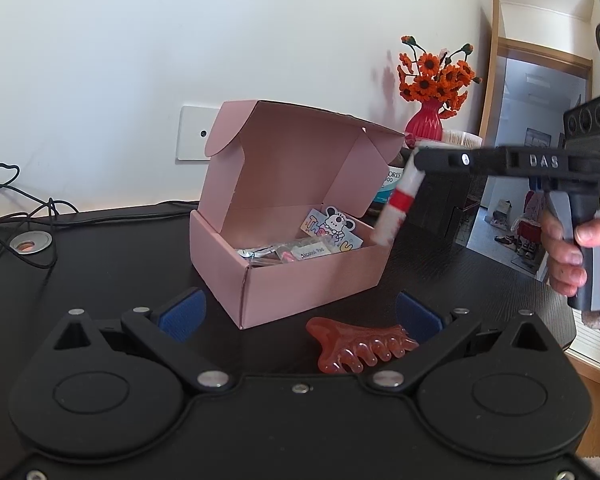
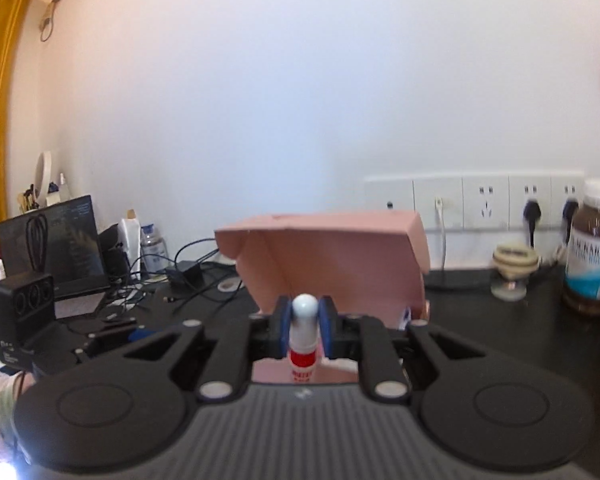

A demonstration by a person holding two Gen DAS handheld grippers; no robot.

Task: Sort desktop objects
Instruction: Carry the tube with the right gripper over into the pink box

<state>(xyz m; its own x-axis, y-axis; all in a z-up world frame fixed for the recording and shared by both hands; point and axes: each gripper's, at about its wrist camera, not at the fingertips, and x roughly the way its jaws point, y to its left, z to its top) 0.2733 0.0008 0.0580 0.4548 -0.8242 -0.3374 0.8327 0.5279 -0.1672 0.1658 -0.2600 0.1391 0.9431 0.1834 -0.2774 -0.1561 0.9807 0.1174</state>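
Your right gripper (image 2: pixel 305 330) is clamped on the white plastic tube with the red band (image 1: pixel 396 210), hanging above the open pink cardboard box (image 1: pixel 300 276). Centre it over the opening before releasing. Your left gripper (image 1: pixel 300 314) stands open near the reddish translucent comb (image 1: pixel 358 346).

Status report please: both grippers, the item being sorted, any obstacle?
Right hand-held gripper shut on white-red tube, beside open pink box. Left hand-held gripper open, empty. Comb ahead of it, no obstacle.
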